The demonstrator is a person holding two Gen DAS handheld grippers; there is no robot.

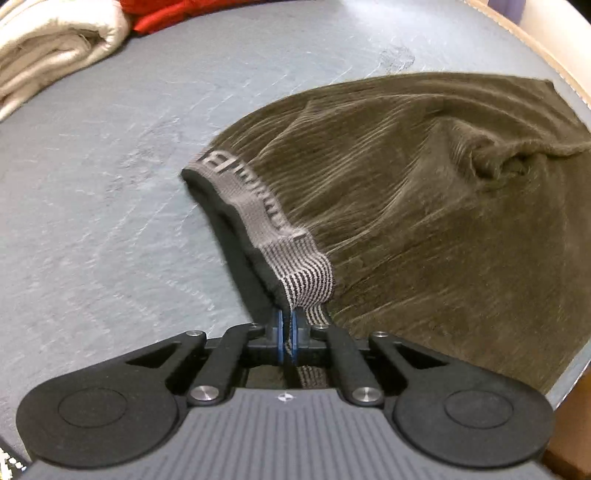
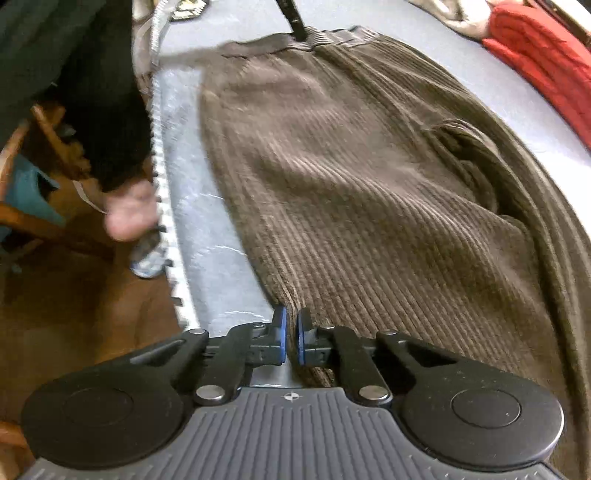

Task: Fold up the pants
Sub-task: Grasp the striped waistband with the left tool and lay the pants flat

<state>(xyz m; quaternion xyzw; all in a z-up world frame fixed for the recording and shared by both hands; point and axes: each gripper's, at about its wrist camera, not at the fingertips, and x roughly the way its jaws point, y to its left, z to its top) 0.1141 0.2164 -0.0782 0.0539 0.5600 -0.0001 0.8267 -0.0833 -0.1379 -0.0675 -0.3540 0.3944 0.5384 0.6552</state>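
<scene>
Brown corduroy pants (image 1: pixel 424 206) lie spread on a grey-blue table (image 1: pixel 92 206). My left gripper (image 1: pixel 287 319) is shut on the grey striped elastic waistband (image 1: pixel 295 266) and holds it a little off the table. In the right wrist view the pants (image 2: pixel 351 177) stretch away from me to the waistband (image 2: pixel 332 37) at the far end. My right gripper (image 2: pixel 291 321) is shut on the near edge of the pants. The left gripper (image 2: pixel 295 22) shows as a dark bar at the waistband.
Folded cream cloth (image 1: pixel 55 48) and red cloth (image 1: pixel 162 14) lie at the table's far left. The red cloth (image 2: pixel 546 59) lies right of the pants. The table's near edge (image 2: pixel 162 206) runs along the left, with the person's foot (image 2: pixel 129 214) and wooden floor beyond.
</scene>
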